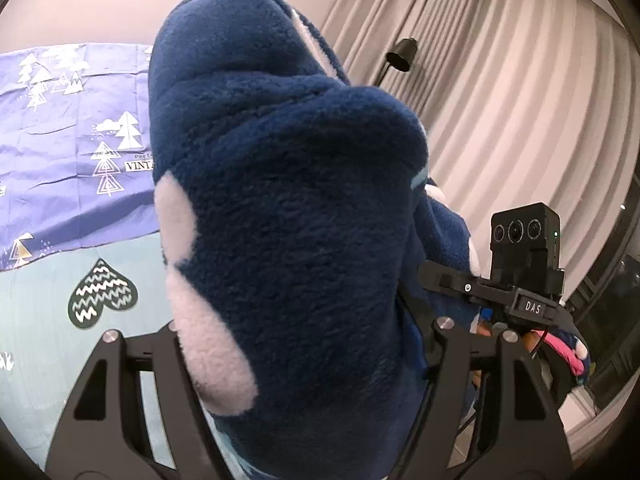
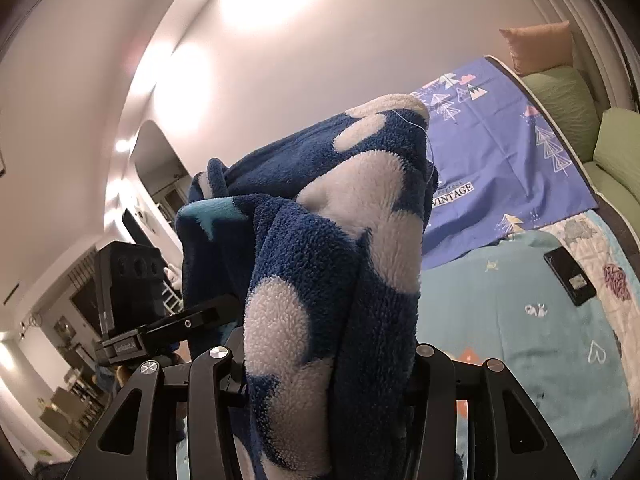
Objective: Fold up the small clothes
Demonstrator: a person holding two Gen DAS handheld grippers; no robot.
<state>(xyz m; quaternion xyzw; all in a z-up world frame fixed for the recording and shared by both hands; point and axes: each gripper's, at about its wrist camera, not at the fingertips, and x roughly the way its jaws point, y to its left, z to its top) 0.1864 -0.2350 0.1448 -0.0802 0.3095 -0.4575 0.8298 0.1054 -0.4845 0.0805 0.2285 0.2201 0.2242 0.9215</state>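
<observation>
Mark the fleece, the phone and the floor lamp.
fleece (image 2: 320,280), right wrist view, white patch mid-fabric.
phone (image 2: 570,278), right wrist view, middle of its dark face.
lamp (image 1: 403,54), left wrist view, black shade.

Fleece garment (image 2: 328,264) between right tongs (image 2: 332,364)

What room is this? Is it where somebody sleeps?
Most likely a bedroom. There is a bed with a light blue sheet and a purple printed cover, green pillows at its far end, and long curtains beside it.
</observation>
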